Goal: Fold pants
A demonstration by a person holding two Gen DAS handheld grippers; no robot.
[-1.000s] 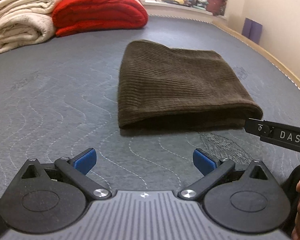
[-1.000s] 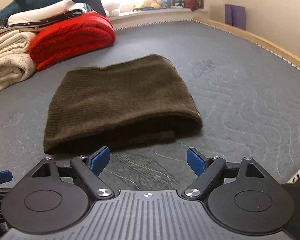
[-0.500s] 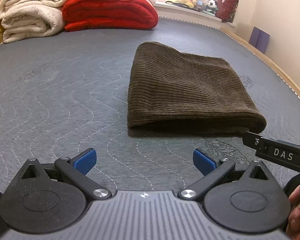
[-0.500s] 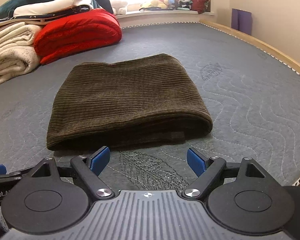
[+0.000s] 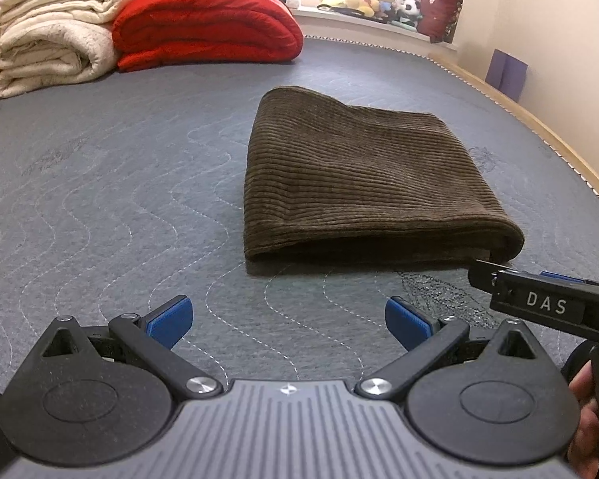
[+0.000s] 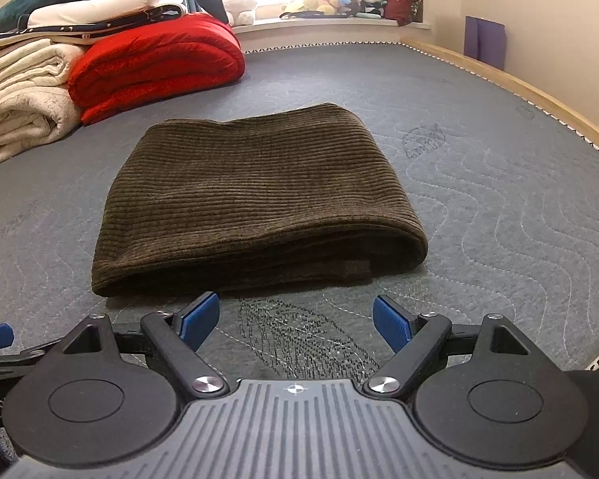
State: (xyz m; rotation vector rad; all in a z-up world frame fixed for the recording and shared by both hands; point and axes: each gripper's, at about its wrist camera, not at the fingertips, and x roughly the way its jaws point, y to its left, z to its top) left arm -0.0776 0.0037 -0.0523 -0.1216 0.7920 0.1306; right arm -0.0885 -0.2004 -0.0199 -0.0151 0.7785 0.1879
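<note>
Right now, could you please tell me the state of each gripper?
Left gripper: open, holding nothing, short of the folded pants.
Right gripper: open, holding nothing, also short of the pants.

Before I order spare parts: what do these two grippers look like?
Both the left gripper and right gripper share black teardrop-shaped housings, black link arms with silver pivots, blue finger pads, and a ribbed grey body. The right gripper's side reads "DAS" in white.

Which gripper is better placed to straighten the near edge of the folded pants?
Right, probably. The right gripper faces the pants squarely, open; the left gripper sits off their left corner.
</note>
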